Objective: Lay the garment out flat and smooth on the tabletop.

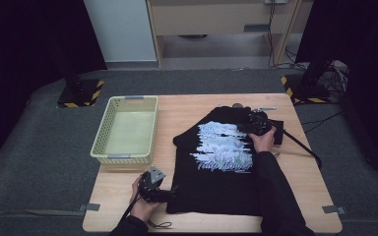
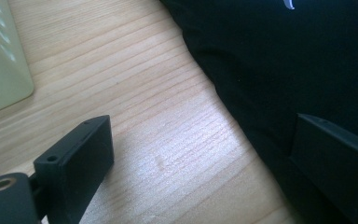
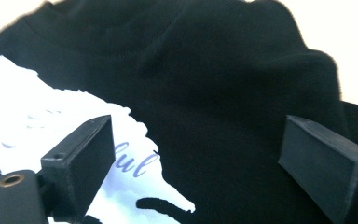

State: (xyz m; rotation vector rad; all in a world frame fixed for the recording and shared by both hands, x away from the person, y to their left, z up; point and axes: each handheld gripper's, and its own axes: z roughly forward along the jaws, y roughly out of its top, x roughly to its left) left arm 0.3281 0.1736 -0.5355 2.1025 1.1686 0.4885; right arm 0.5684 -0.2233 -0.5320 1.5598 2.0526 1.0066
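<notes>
The black T-shirt (image 1: 221,167) with a pale blue-white print lies on the bench (image 1: 187,110), both hand-held grippers, left (image 1: 170,195) and right (image 1: 252,129), with jaws wide apart at its edges.

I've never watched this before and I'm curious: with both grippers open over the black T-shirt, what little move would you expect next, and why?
Probably both close on the cloth. The left gripper is open, straddling the black T-shirt at its near left edge, and the right gripper is open over the shirt near the collar. Neither pinches fabric yet, so gripping likely comes before any folding or lifting.
</notes>
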